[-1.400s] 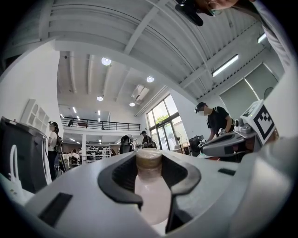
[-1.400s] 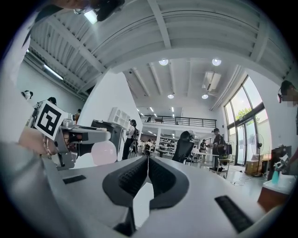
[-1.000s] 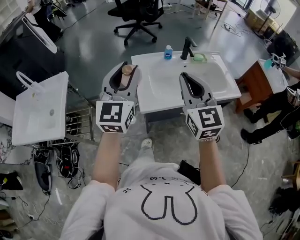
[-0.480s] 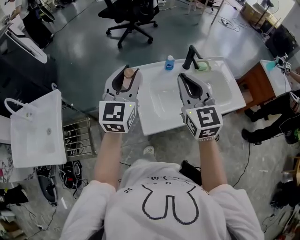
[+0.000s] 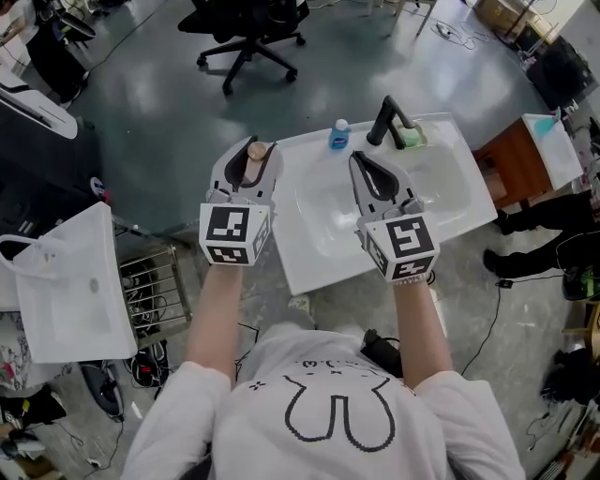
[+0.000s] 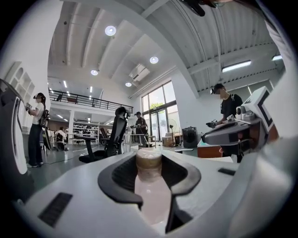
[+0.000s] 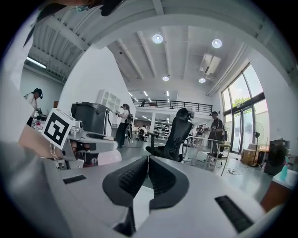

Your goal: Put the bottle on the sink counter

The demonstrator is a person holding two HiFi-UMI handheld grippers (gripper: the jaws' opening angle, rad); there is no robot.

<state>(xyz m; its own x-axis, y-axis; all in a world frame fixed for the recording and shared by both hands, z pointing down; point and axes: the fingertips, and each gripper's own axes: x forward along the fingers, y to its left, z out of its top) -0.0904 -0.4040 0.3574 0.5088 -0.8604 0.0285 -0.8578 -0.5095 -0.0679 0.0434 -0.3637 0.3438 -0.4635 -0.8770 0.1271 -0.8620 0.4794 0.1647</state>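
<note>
A pinkish bottle with a tan cap (image 5: 255, 150) sits upright between the jaws of my left gripper (image 5: 248, 152), which is shut on it. In the left gripper view the bottle (image 6: 150, 183) fills the gap between the dark pads. The gripper hovers at the left end of the white sink counter (image 5: 323, 267), above its edge. My right gripper (image 5: 367, 161) is held over the basin, shut and empty; in the right gripper view its ribbed pads (image 7: 132, 175) meet with nothing between them.
On the counter's far rim stand a black faucet (image 5: 386, 117), a small blue bottle (image 5: 338, 134) and a green sponge (image 5: 412, 138). Another white sink (image 5: 70, 281) stands at the left, a brown cabinet (image 5: 525, 164) at the right, an office chair (image 5: 246, 28) beyond.
In the head view the sink counter has drawn closer beneath both grippers and now lies at a slant. The grippers keep their pose, with the bottle still in the left one.
</note>
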